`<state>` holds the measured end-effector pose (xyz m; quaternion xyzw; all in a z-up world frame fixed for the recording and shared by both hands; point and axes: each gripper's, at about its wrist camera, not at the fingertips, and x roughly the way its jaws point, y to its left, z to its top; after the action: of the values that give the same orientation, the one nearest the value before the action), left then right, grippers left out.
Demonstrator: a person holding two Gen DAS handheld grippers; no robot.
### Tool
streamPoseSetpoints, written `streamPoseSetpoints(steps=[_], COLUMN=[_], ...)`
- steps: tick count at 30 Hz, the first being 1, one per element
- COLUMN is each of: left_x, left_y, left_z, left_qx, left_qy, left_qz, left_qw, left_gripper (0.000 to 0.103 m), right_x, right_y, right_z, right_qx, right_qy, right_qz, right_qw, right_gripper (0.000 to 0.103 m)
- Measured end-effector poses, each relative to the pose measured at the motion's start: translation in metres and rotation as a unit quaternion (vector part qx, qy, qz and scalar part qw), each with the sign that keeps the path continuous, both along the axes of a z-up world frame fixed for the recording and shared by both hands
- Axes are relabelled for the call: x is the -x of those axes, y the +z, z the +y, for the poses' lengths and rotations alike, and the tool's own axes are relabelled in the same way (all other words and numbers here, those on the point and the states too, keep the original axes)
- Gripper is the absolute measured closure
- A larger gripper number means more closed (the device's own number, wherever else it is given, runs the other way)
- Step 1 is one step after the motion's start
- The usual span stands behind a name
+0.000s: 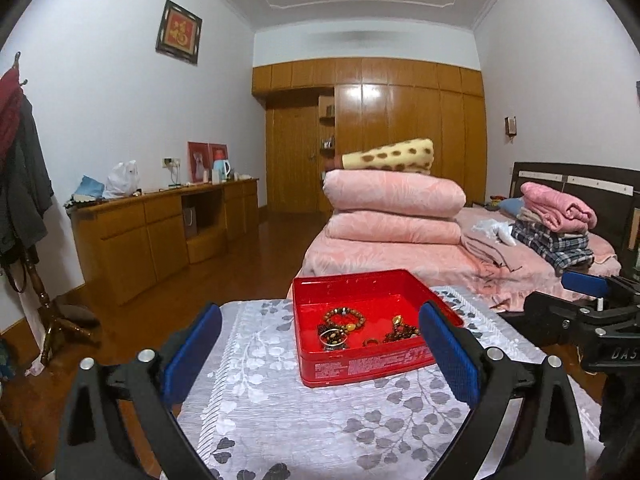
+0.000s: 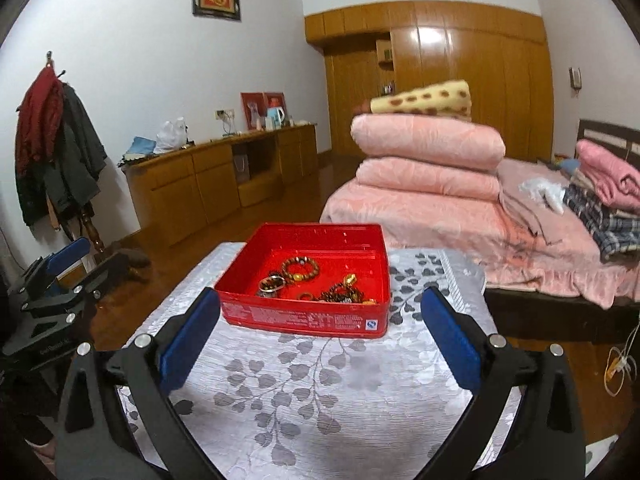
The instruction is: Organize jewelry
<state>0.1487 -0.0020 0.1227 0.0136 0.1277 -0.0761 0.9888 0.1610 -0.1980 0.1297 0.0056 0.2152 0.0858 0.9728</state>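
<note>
- The left tongs (image 1: 320,346) are wide open. Nothing is between their blue pads (image 1: 192,354).
- The right tongs (image 2: 320,330) are wide open too, and hold nothing.
- A red box (image 2: 308,316) with no lid sits on the table, just in front of both tongs.
- From the left tongs, the box is ahead and a bit to the right. From the right tongs, it is ahead and a bit to the left.
- Inside the box lie a bead bracelet (image 1: 345,318), some rings (image 1: 370,342) and a brown bead chain (image 2: 340,294).
- The table has a white cloth with grey leaves (image 2: 304,392) on it.
- Far behind the box is a bed with folded pink blankets (image 1: 394,210).
</note>
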Motion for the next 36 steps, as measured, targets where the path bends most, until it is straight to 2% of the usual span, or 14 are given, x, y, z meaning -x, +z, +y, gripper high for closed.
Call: streamPoseSetpoints(steps=[12,36], left_x=[0.035,0.060], left_y=[0.014,0.026], left_z=[0.000,0.003], left_qx=[-0.001,0.007], left_qy=[-0.004,-0.009], left_qz=[-0.034,-0.058], left_qw=[0.9994,0.9982], left_gripper=[0.006,0.006], right_x=[0.034,0.061], right_y=[0.018,0.028], right_z=[0.014,0.011], right_qx=[0.009,0.003], right_qy=[0.012,0.016], right_qz=[-0.044,-0.077], right_qw=[0.999,0.997], right_gripper=[0.006,0.006])
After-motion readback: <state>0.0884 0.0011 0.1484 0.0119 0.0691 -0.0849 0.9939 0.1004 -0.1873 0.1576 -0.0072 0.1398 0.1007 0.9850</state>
